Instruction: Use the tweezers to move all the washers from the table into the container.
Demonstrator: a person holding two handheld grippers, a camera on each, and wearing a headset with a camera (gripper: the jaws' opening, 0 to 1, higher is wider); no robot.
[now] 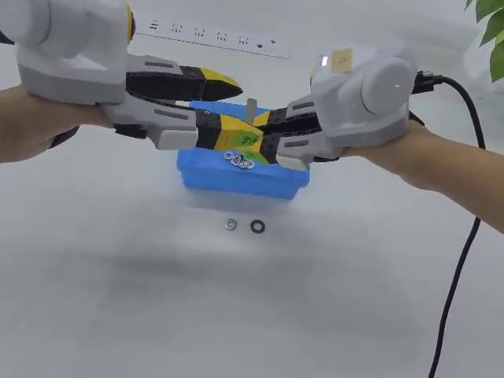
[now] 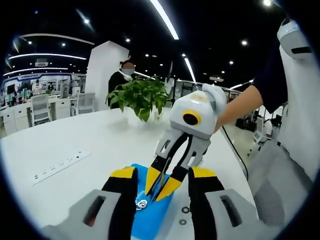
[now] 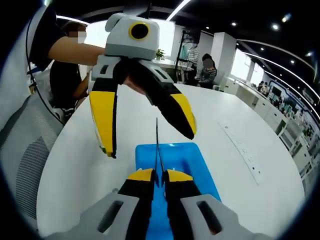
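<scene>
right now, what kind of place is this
Probably an open-plan office: rows of desks in the background, long strip lights on a dark ceiling, and a potted plant on the big white table.

right gripper (image 2: 161, 190) above blue container (image 2: 151, 220)

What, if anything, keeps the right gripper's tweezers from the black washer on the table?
Probably nothing, so yes: the black washer lies on bare table before the container, over which the right gripper holds the tweezers.
</scene>
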